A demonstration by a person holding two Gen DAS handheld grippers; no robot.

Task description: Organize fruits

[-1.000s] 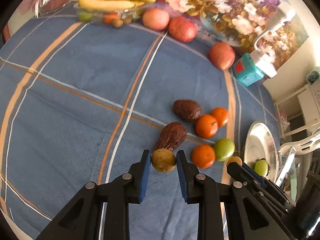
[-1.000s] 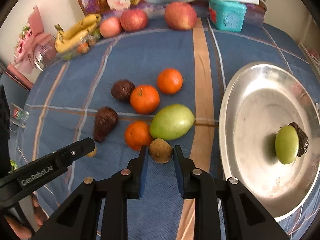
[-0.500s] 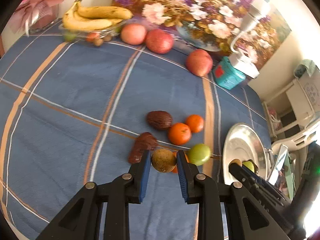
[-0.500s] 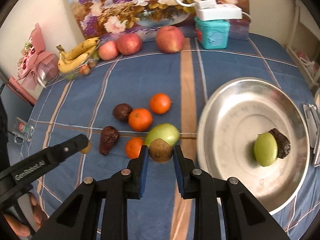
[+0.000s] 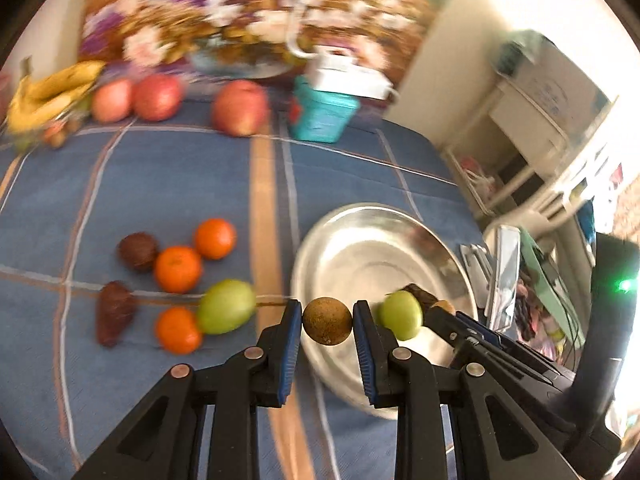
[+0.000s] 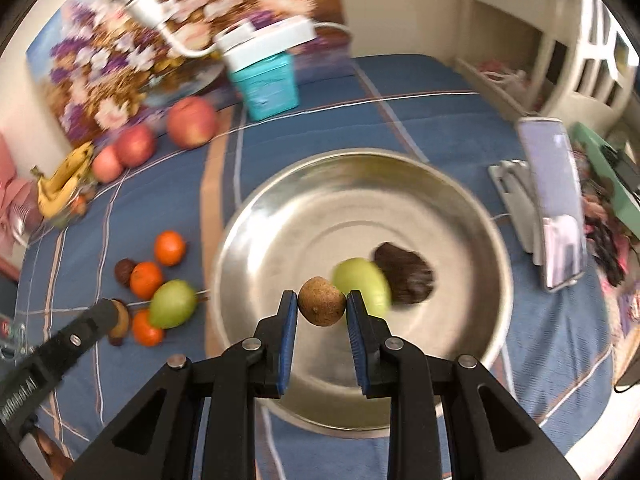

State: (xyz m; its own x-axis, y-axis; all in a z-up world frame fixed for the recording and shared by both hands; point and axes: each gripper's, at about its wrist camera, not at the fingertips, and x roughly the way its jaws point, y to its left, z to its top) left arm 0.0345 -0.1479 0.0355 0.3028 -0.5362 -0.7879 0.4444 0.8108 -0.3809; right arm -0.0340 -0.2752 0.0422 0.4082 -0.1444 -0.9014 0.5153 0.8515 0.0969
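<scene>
Kiwis, round and brown: the left claw [image 5: 327,321] pinches one kiwi [image 5: 327,321], the right claw [image 6: 322,307] another [image 6: 322,307]. Steel bowl [image 6: 472,216] at frame centre holds a green fruit [image 6: 362,280] beside a dark one [image 6: 406,274]

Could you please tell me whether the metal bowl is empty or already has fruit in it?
Not empty: the metal bowl holds a green fruit and a dark brown fruit side by side.

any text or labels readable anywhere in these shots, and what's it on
Partly cut off white lettering, unreadable here, on the left tongs' arm at the right wrist view's lower left edge.
Printed markings on the white furniture in the left wrist view: too blurred to read.
Teal box and the white device on top of it: no legible text.
The fruit and the metal bowl carry no labels.
</scene>
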